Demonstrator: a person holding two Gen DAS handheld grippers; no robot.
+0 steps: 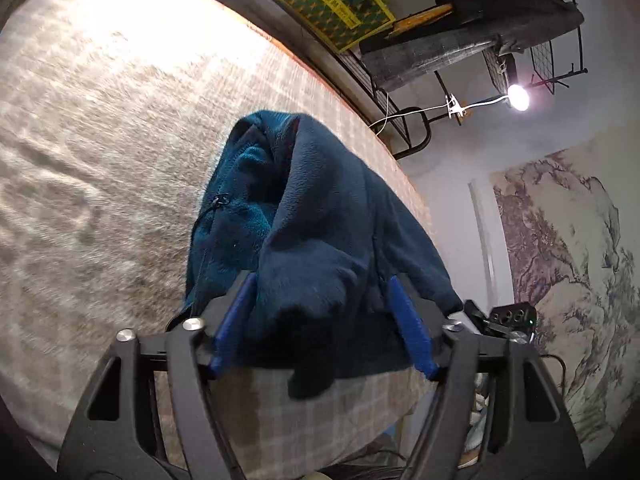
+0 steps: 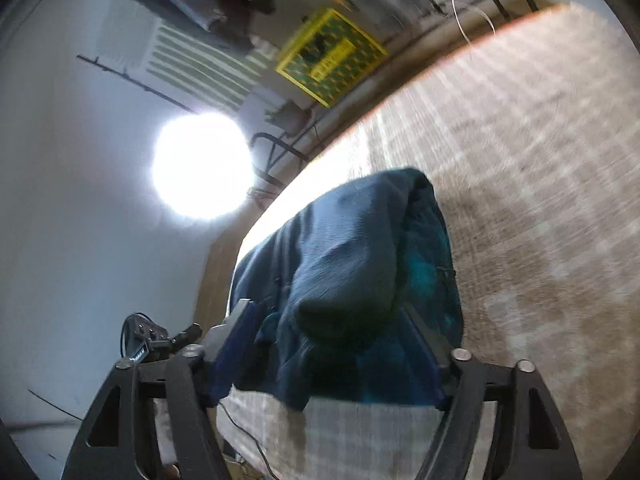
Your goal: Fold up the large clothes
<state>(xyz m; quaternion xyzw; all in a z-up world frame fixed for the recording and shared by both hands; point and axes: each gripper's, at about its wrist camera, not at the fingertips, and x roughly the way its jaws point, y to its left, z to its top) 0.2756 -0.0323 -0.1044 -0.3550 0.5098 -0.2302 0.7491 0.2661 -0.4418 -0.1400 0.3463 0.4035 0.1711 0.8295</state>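
Note:
A dark blue fleece jacket (image 1: 320, 216) with a black zip pull lies bunched on a beige plaid-covered table (image 1: 100, 120). My left gripper (image 1: 322, 280) stands with its blue-padded jaws spread wide around the near end of the jacket, fleece bulging between them. In the right wrist view the same jacket (image 2: 352, 256) fills the space between the spread jaws of my right gripper (image 2: 332, 308). Both fingertips are partly buried in fabric. I cannot tell whether either gripper pinches the cloth. Each view shows the jacket near the table's near edge.
The plaid table surface (image 2: 540, 160) spreads wide beyond the jacket. A yellow-green box (image 1: 340, 4) and a wire rack with dark folded clothes (image 1: 500, 12) stand past the far edge. A bright lamp (image 2: 202, 166) glares in the right wrist view. A small black device (image 1: 512, 316) sits beside the table.

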